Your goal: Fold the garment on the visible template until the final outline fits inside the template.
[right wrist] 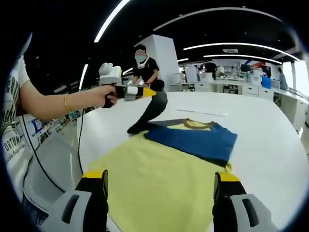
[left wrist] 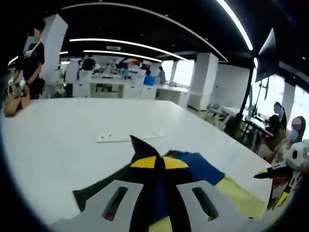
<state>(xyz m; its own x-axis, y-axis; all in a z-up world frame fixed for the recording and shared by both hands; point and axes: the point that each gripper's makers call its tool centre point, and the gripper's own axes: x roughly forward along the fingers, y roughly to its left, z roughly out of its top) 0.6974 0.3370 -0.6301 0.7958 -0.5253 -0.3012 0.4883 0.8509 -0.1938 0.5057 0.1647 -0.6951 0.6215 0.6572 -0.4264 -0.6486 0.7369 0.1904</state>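
Observation:
A yellow and blue garment [right wrist: 159,169] lies flat on the white table [right wrist: 270,140]. Its blue part [right wrist: 193,139] is folded over the yellow, with the collar [right wrist: 195,124] at the far end. One dark sleeve [right wrist: 152,112] is lifted off the table, and my left gripper [right wrist: 145,92], held in a person's hand, is shut on it. In the left gripper view that gripper [left wrist: 154,162] has its yellow tips closed on the dark sleeve [left wrist: 145,147], with the blue part [left wrist: 200,166] beyond. My right gripper [right wrist: 161,176] hovers open over the yellow near end; it is also seen at the edge [left wrist: 289,166].
A thin white strip [right wrist: 200,112] [left wrist: 130,137] lies on the table past the garment. A person in black [right wrist: 145,67] stands at the far edge beside a brown bag [left wrist: 14,104]. A monitor stand [left wrist: 251,96] and seated people are off the table's side.

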